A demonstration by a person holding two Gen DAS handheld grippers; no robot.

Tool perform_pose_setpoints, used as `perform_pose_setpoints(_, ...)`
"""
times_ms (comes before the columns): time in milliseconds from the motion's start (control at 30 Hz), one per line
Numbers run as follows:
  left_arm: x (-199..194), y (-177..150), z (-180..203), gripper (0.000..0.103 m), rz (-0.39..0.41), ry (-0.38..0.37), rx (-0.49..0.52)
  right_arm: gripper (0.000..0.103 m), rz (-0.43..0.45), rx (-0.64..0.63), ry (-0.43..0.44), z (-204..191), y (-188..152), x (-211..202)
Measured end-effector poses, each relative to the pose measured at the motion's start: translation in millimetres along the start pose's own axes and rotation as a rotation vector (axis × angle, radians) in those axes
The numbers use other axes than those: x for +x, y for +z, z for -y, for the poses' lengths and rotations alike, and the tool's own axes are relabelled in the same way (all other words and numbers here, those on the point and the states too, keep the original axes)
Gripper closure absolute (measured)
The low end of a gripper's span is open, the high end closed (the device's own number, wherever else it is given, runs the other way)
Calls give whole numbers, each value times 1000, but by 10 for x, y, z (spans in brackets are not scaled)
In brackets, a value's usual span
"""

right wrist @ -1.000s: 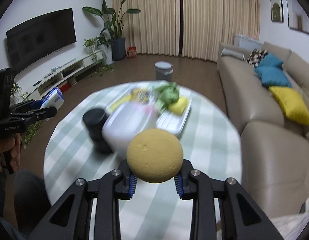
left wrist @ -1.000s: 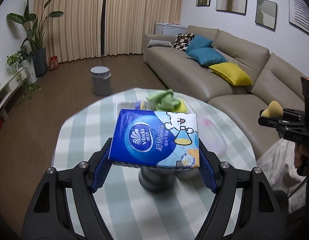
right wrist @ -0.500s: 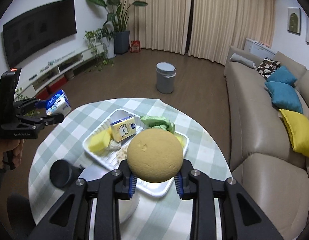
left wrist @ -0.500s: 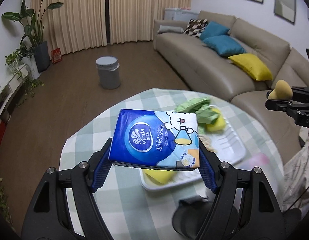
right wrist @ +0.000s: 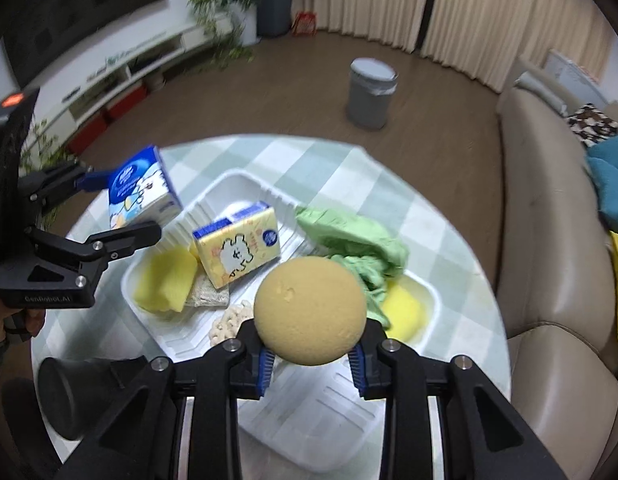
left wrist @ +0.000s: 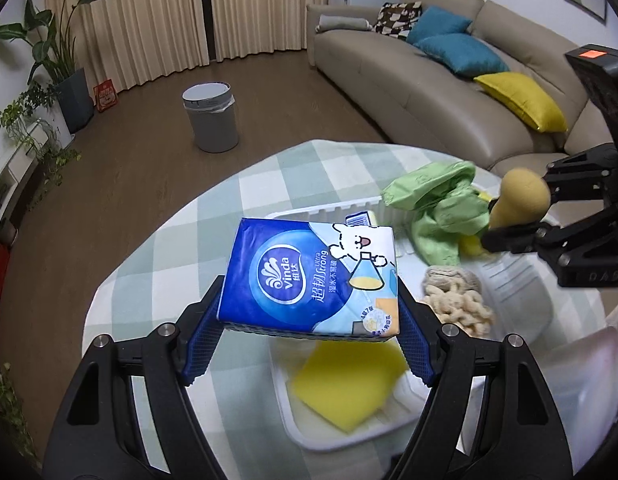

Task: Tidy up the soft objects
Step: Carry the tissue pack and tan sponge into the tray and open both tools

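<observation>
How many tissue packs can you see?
2. The blue tissue pack is held in the left claw above the white tray. The yellow tissue pack sits propped up in the tray. More may hide under other things.

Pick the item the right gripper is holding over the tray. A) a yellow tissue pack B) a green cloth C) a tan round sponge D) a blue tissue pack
C: the right gripper is shut on the tan round sponge, while the blue tissue pack sits in the left gripper, and the green cloth and yellow tissue pack lie in the tray.
</observation>
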State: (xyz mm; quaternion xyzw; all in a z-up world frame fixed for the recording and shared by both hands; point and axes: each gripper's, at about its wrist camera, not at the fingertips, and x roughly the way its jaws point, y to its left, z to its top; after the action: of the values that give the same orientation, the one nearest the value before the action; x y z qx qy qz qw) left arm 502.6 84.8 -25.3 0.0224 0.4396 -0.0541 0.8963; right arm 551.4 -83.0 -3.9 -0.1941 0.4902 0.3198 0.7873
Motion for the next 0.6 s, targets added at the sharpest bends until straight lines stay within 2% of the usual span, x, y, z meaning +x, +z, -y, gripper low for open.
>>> perform_pose_setpoints(167,169,-26,57,28,-11,-10,23,70,-85,-25,42,-24,21,332)
perform_pose_setpoints(333,240,-9,79,28,-14,-12,33,70,-153,-32,46,-22,-21,576)
perform_pose_setpoints(600,375,-61,197,28,-49,-9,68,68,-164,-13,69,-32,-8,669)
